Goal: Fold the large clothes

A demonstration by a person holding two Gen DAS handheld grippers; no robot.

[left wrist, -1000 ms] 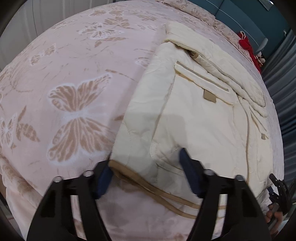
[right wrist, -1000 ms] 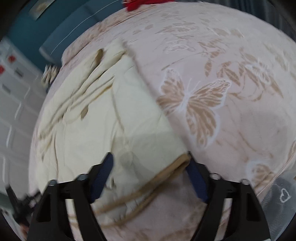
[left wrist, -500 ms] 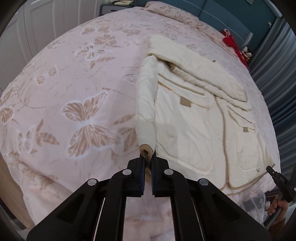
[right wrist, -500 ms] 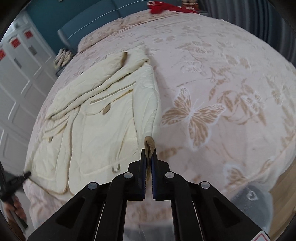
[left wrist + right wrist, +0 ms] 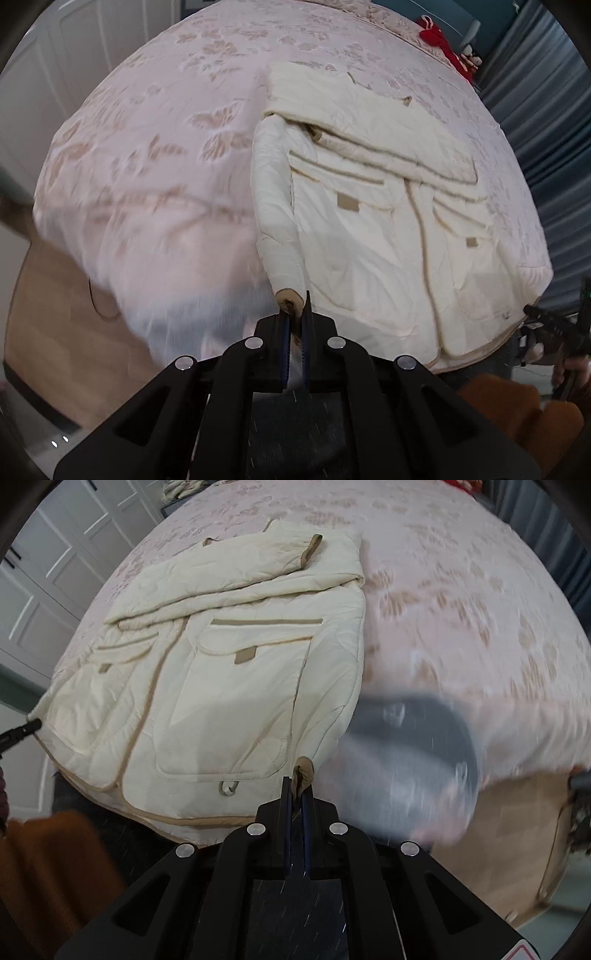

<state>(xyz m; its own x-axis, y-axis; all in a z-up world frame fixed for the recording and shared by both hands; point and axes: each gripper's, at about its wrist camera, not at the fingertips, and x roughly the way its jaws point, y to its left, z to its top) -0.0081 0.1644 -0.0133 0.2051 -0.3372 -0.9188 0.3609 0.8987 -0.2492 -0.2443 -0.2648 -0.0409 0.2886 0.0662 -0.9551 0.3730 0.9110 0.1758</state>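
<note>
A cream quilted jacket (image 5: pixel 369 229) with tan trim and flap pockets lies front up on the pink butterfly bedspread (image 5: pixel 155 155), its sleeves folded across the chest. My left gripper (image 5: pixel 294 318) is shut on the jacket's near left hem corner (image 5: pixel 290 294), lifted and pulled into a roll. My right gripper (image 5: pixel 296 791) is shut on the other hem corner (image 5: pixel 303 770), a bunch of tan trim raised off the bed. The jacket (image 5: pixel 229 672) hangs slightly from both corners over the bed's near edge. The right gripper's tip (image 5: pixel 554 325) shows at the far right of the left wrist view.
A red item (image 5: pixel 439 40) lies at the bed's far end. Blue-grey curtains (image 5: pixel 546 110) stand to one side and white wardrobe doors (image 5: pixel 40 572) to the other. A wooden bed frame (image 5: pixel 55 332) and a blurred grey object (image 5: pixel 413 738) sit below. An orange-brown sleeve (image 5: pixel 48 867) is near.
Both grippers went from open around the hem to shut on its two corners. They then rose and drew back toward the bed's near edge, lifting the corners.
</note>
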